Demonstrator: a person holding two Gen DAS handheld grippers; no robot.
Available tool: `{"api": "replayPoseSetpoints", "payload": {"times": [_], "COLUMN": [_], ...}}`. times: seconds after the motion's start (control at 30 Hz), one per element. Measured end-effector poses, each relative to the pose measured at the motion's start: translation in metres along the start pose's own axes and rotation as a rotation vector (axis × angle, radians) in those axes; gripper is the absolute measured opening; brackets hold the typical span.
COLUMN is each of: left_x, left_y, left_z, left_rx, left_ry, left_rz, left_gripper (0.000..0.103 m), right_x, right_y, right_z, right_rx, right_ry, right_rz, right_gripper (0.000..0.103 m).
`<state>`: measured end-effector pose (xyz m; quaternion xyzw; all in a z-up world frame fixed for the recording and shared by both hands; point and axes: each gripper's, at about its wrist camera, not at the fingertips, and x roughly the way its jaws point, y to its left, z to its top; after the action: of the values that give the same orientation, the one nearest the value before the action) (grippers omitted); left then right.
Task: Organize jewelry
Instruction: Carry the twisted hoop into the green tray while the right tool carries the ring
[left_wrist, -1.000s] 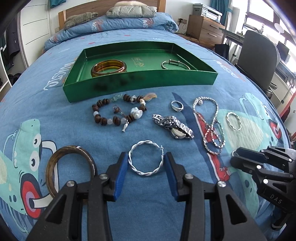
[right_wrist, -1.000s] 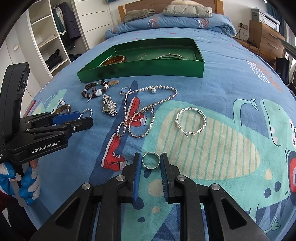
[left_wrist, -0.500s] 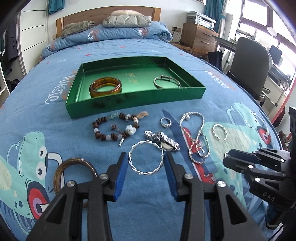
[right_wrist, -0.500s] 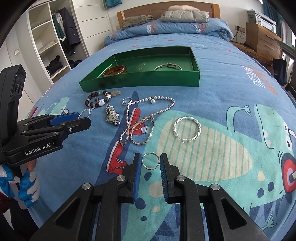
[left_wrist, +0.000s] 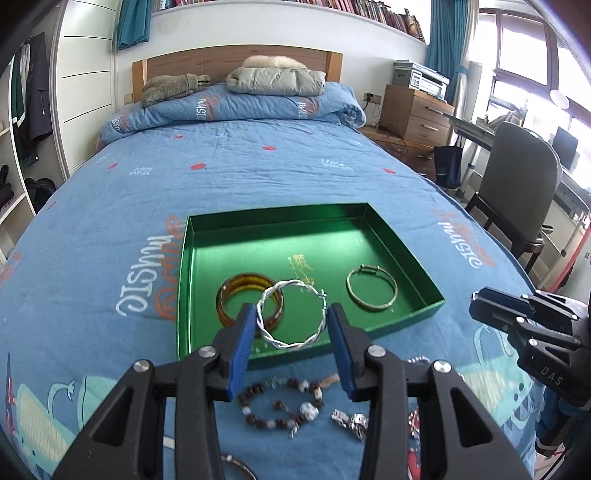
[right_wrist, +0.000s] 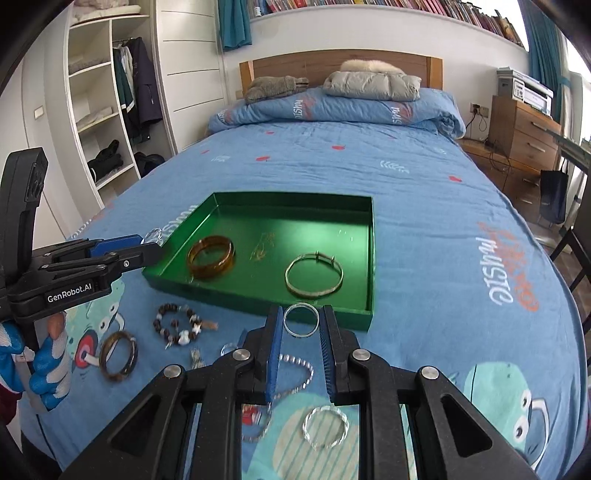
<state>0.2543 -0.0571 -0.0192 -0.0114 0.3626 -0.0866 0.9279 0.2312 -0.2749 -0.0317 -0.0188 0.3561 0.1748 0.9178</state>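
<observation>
A: While the green tray is lying on the blue quilt, your left gripper is pinching a twisted silver hoop between its blue pads, jaws closed only to the hoop's width.

B: And where is that hoop sitting?

A: You are holding it above the tray's near edge, in front of the amber bangle lying inside the tray. A thin silver bangle is lying in the tray too, to the right, apart from the amber one.

B: The right side?

A: Your right gripper is clamping a plain silver ring, jaws drawn in narrowly against its sides. You are holding it at the tray's near wall; I cannot tell whether it is past the rim.

B: What is waiting on the quilt?

A: A beaded bracelet and a dark brown bangle are lying left of your right gripper, a second twisted hoop below it, and a silver chain is showing partly behind the fingers. A watch is lying near the beads.
</observation>
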Motion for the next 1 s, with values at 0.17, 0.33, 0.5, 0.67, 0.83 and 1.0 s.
{"api": "replayPoseSetpoints", "payload": {"times": [0.17,0.33,0.5,0.67,0.83,1.0], "left_x": [0.046,0.099,0.144,0.173,0.188,0.189], "left_y": [0.007,0.021,0.035,0.05,0.055,0.051], "left_z": [0.038,0.06,0.067,0.064,0.057,0.056], "left_rx": [-0.016,-0.052,-0.069,-0.088,-0.094,-0.077], "left_ry": [0.032,0.091,0.162,0.253,0.288,0.286], "left_rz": [0.012,0.044,0.101,0.131,0.145,0.154], "left_gripper": [0.038,0.038,0.038,0.038,0.038,0.038], "right_x": [0.042,0.097,0.157,0.198,0.204,0.204], "right_y": [-0.009,-0.017,-0.027,-0.032,-0.031,-0.026], "right_z": [0.047,0.082,0.092,0.088,0.083,0.081], "right_rx": [0.011,0.011,0.022,0.023,-0.015,-0.05], "right_ry": [-0.006,0.04,0.133,0.233,0.259,0.252], "right_rz": [0.003,-0.003,-0.007,-0.022,-0.04,-0.076], "right_gripper": [0.02,0.02,0.02,0.02,0.02,0.02]}}
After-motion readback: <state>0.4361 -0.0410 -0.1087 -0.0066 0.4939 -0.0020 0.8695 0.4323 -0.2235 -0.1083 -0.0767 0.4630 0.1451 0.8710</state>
